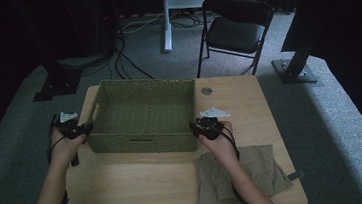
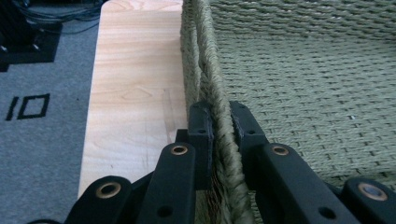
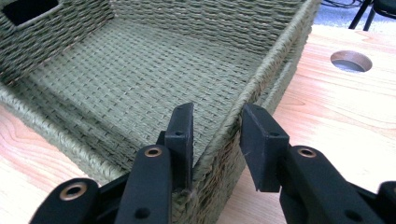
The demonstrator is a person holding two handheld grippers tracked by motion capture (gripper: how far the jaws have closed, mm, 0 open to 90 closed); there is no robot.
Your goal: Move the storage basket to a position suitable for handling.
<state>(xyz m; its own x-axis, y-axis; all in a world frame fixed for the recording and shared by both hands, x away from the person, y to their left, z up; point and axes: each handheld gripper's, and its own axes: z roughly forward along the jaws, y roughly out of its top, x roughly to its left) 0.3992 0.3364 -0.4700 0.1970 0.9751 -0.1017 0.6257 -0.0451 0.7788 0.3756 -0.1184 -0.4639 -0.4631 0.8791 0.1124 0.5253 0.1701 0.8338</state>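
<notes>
Forearms enter the high view from the bottom edge, each hand holding a tool at one end of a woven green basket (image 1: 142, 115).

Left gripper view, close detail: left tool (image 2: 220, 122) clamped on the basket's end wall, one jaw outside, one inside, both pressed flat against the braided rim (image 2: 212, 70). Pale bench (image 2: 135, 74) runs alongside; grey carpet (image 2: 42, 84) beyond it carries a dark printed marking.

Right gripper view: right tool (image 3: 215, 123) straddles the opposite wall of the basket (image 3: 140, 79). Inner jaw lies against the weave; outer jaw stands off with a visible gap, so the tool is partly open around the rim, not gripping. A handle cut-out (image 3: 32, 9) shows in the far wall, and a round hole (image 3: 351, 61) in the bench top lies beside the basket.

High view gives what the close views lack: basket empty, sitting toward the back of the bench (image 1: 142, 186), left tool (image 1: 77, 129) at its near-left corner, right tool (image 1: 202, 127) at its near-right corner. Folded khaki cloth (image 1: 256, 172) lies at the near-right part of the bench, under the right forearm.

Room: dim, dark curtains, black folding chair (image 1: 235, 29) behind the bench, white stand leg (image 1: 166, 18), cables on the carpet.
</notes>
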